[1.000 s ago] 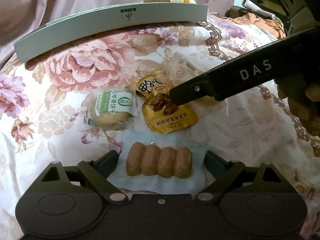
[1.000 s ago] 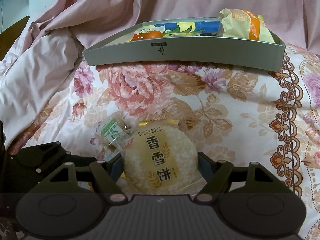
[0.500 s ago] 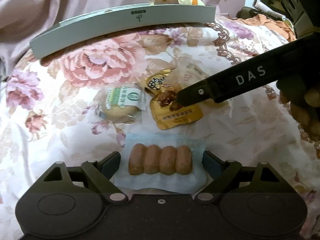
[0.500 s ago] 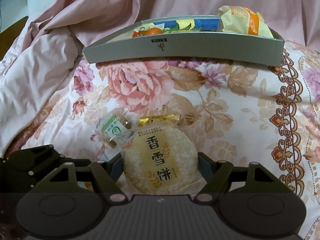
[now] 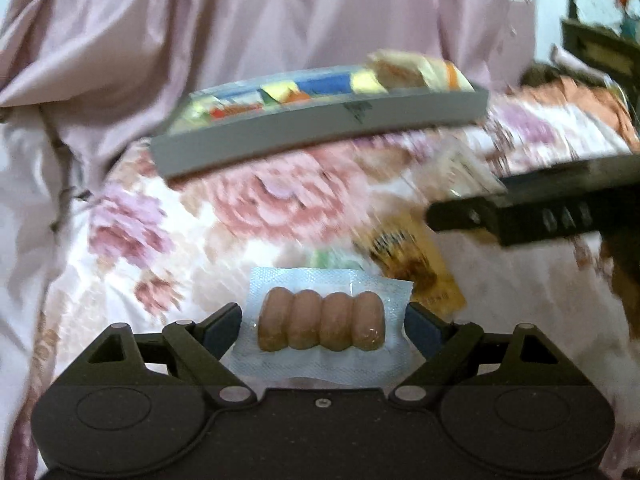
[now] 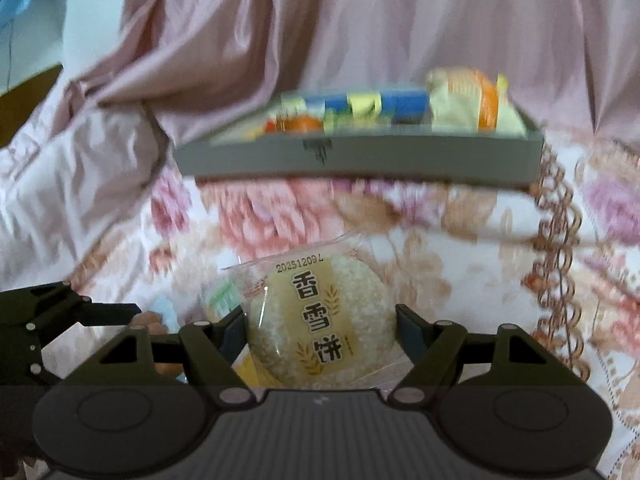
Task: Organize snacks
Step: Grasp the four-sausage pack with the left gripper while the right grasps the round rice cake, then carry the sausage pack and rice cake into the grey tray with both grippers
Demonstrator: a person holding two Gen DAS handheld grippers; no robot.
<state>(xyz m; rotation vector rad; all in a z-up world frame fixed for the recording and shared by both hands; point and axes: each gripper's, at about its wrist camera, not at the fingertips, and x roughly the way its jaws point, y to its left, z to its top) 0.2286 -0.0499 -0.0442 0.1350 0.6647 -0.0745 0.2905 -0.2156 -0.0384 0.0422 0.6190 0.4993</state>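
**Two snacks lifted, tray part filled, a few packs still on the bed**

The grey tray [image 6: 360, 156] sits at the far end of the flowered bedspread [image 6: 500, 240], and it already holds several packets: blue and yellow wrappers, something orange, and a pale yellow bag [image 6: 468, 104] at its right end. So part of the sorting looks done.

Short of the tray, the left gripper [image 5: 324, 320] has its jaws set wide against the edges of a clear pack of four little sausages [image 5: 322, 326]. The right gripper [image 6: 320, 328] grips a round rice cracker [image 6: 320, 320] in its wrapper the same way. Both packs appear to be held up off the bedspread, on the near side of the tray, and I judge they go in next.

Still lying between the grippers and the tray are a gold packet [image 5: 412, 264] and a green-labelled one [image 5: 332, 258].

Both views are smeared. The tray's contents can't be told apart properly, the green-labelled pack is mostly hidden behind the sausages, and something crinkly beyond the gold packet is unreadable.
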